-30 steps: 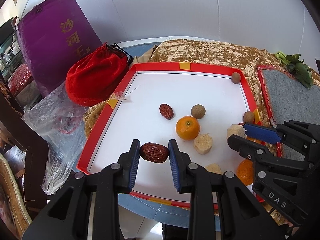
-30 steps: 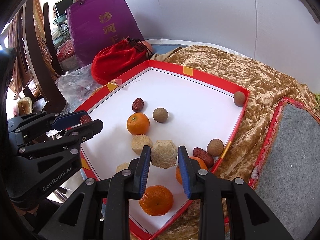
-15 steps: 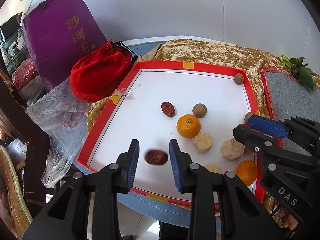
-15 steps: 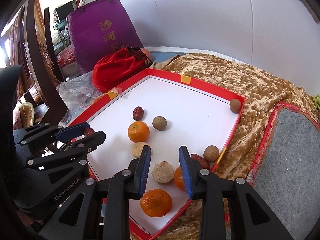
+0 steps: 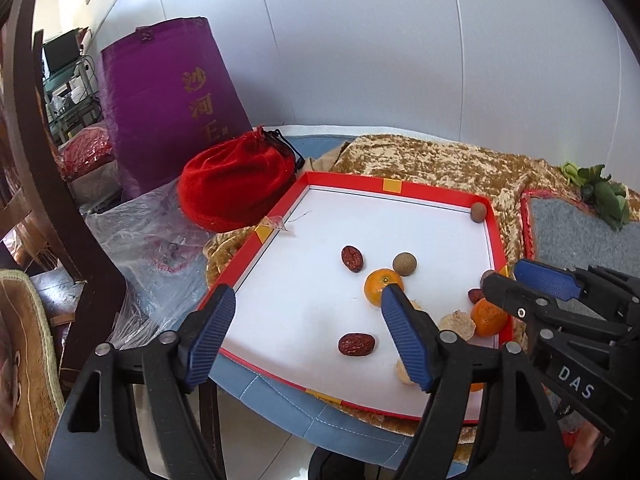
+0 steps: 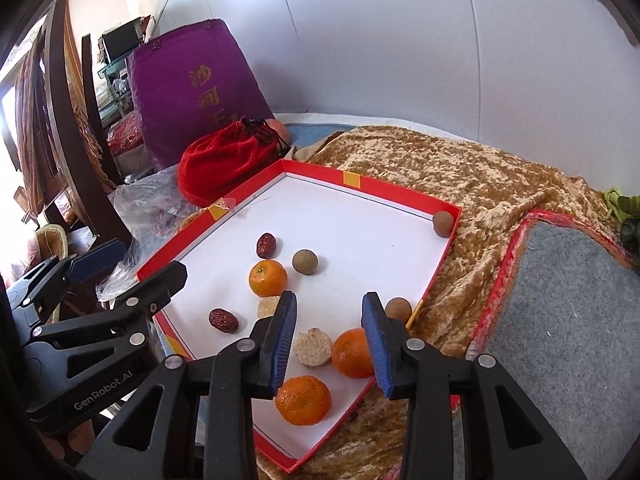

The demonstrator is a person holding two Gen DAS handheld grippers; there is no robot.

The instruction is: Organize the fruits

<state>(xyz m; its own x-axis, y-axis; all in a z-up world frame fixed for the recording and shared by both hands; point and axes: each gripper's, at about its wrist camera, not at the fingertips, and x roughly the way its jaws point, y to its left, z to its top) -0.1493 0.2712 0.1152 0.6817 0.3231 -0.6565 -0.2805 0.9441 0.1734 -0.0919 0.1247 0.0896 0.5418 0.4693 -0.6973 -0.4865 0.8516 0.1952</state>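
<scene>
A red-rimmed white tray [image 5: 400, 186] [image 6: 352, 179] holds the fruits. A red date [image 5: 356, 344] [image 6: 223, 320] lies near the tray's front left edge, another date [image 5: 352, 258] [image 6: 265, 245] farther in. An orange [image 5: 382, 287] [image 6: 267, 278], a brown ball [image 5: 404, 263] [image 6: 305, 261] and a pale sugarcane piece [image 6: 312, 347] [image 5: 457, 324] lie near it, with two more oranges [image 6: 352, 353] [image 6: 303, 400]. My left gripper [image 5: 308, 324] is open and empty above the front date. My right gripper [image 6: 329, 338] is open and empty above the sugarcane piece.
A red pouch [image 5: 236, 188], a purple bag [image 5: 176, 108] and a plastic bag [image 5: 148, 240] sit left of the tray. Gold cloth [image 6: 460, 176] and a grey mat [image 6: 568, 300] lie to the right. A brown ball [image 6: 442, 223] sits in the tray's far corner.
My left gripper let go of the date, opened wide and lifted back. My right gripper released the sugarcane piece onto the tray, opened and lifted back.
</scene>
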